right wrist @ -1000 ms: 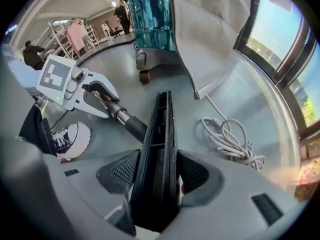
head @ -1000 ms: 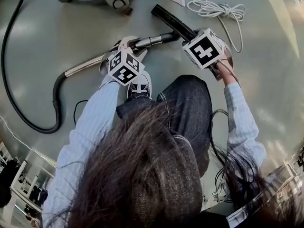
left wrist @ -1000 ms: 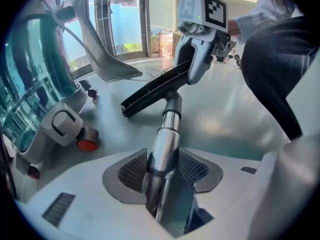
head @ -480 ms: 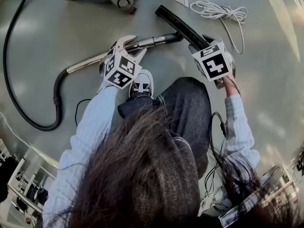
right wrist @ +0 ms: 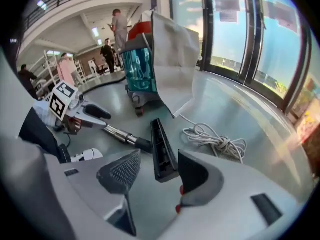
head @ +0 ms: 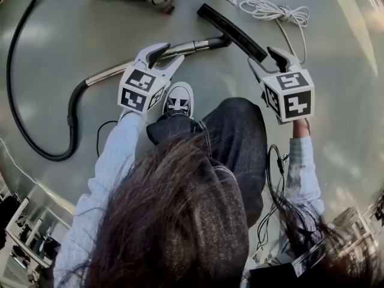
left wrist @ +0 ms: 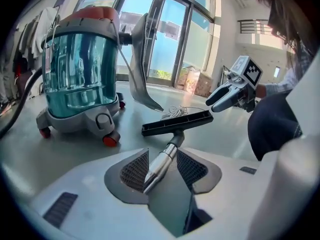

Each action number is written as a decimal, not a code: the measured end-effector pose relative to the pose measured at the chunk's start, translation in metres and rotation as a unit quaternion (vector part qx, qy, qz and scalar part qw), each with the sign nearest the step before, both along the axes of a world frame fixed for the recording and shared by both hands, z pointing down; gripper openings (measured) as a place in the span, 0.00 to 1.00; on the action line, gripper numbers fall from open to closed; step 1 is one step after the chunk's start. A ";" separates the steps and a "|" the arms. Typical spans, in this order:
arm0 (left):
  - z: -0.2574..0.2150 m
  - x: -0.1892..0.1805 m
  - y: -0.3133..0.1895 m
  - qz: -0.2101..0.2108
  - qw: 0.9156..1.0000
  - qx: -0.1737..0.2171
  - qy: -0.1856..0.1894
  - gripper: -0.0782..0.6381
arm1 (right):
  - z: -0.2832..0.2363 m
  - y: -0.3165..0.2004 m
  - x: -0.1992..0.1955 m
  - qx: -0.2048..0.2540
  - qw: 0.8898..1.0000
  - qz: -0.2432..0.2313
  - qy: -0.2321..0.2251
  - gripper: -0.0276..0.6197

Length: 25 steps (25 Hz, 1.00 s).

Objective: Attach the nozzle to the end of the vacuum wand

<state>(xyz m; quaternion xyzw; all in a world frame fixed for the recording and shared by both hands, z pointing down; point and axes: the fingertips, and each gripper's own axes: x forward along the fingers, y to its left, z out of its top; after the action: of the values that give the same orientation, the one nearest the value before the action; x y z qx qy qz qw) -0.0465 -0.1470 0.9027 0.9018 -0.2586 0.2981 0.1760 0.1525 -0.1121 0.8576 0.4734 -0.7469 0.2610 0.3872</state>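
Observation:
The black floor nozzle [head: 233,32] lies on the grey floor, its neck joined to the end of the chrome wand [head: 192,45]. My left gripper [head: 157,51] hovers above the wand, jaws open. In the left gripper view the wand [left wrist: 160,166] runs between the pads without touching them, and the nozzle [left wrist: 177,122] lies beyond. My right gripper [head: 273,59] hangs open above the nozzle's near end. In the right gripper view the nozzle [right wrist: 161,149] shows in the gap between the pads, with the wand [right wrist: 122,134] and the left gripper [right wrist: 82,111] to its left.
A teal canister vacuum [left wrist: 82,79] stands at the far side, its black hose [head: 24,119] curving along the left. A coiled white cord [head: 276,11] lies right of the nozzle. A white shoe [head: 178,99] and a bent knee sit close beneath the grippers.
Both grippers have lifted away from the floor, the left off the wand and the right off the nozzle. The nozzle and wand stay joined on the floor.

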 end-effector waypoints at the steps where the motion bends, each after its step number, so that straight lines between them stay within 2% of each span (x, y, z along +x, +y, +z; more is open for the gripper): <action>1: -0.002 0.002 0.005 0.002 1.000 0.000 0.000 0.34 | -0.002 0.002 -0.001 0.003 1.000 0.016 -0.021 0.41; 4: -0.008 0.004 0.017 0.011 1.000 0.005 -0.006 0.25 | -0.004 0.005 -0.009 0.008 0.995 0.053 -0.081 0.41; 7: -0.013 0.004 0.024 0.013 1.000 0.002 -0.007 0.17 | -0.005 0.008 -0.018 0.017 0.992 0.065 -0.107 0.36; 9: -0.018 0.004 0.027 0.011 1.000 -0.008 -0.001 0.13 | -0.010 0.008 -0.019 0.042 0.990 0.081 -0.108 0.13; 10: -0.021 0.005 0.029 0.009 1.000 -0.012 0.003 0.12 | -0.012 0.008 -0.021 0.051 0.989 0.088 -0.112 0.07; 13: -0.031 0.007 0.029 0.003 1.000 -0.014 0.012 0.12 | -0.015 0.008 -0.030 0.051 0.984 0.089 -0.145 0.06; 16: -0.042 0.005 0.027 0.009 1.000 -0.011 0.001 0.12 | -0.016 0.004 -0.038 0.053 0.979 0.094 -0.171 0.06; 19: -0.053 0.002 0.034 0.043 0.998 -0.006 -0.037 0.12 | -0.011 0.002 -0.037 0.047 0.982 0.098 -0.154 0.06; 22: -0.073 -0.014 0.051 0.123 0.985 0.015 -0.118 0.12 | -0.019 0.000 -0.038 0.040 0.990 0.090 -0.100 0.06; 23: -0.081 -0.021 0.054 0.132 0.983 0.010 -0.128 0.12 | -0.026 -0.001 -0.039 0.035 0.991 0.091 -0.092 0.06; 24: -0.090 -0.028 0.053 0.121 0.985 -0.005 -0.125 0.12 | -0.035 -0.002 -0.041 0.029 0.991 0.094 -0.094 0.06; 25: -0.099 -0.035 0.051 0.092 0.989 -0.027 -0.111 0.12 | -0.046 -0.001 -0.043 0.022 0.990 0.098 -0.102 0.06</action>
<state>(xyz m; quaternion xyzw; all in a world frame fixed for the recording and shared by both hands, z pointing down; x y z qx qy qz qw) -0.0819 -0.0957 0.8032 0.8780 -0.1843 0.4180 0.1429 0.1094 -0.1130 0.8119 0.5238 -0.7381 0.3278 0.2710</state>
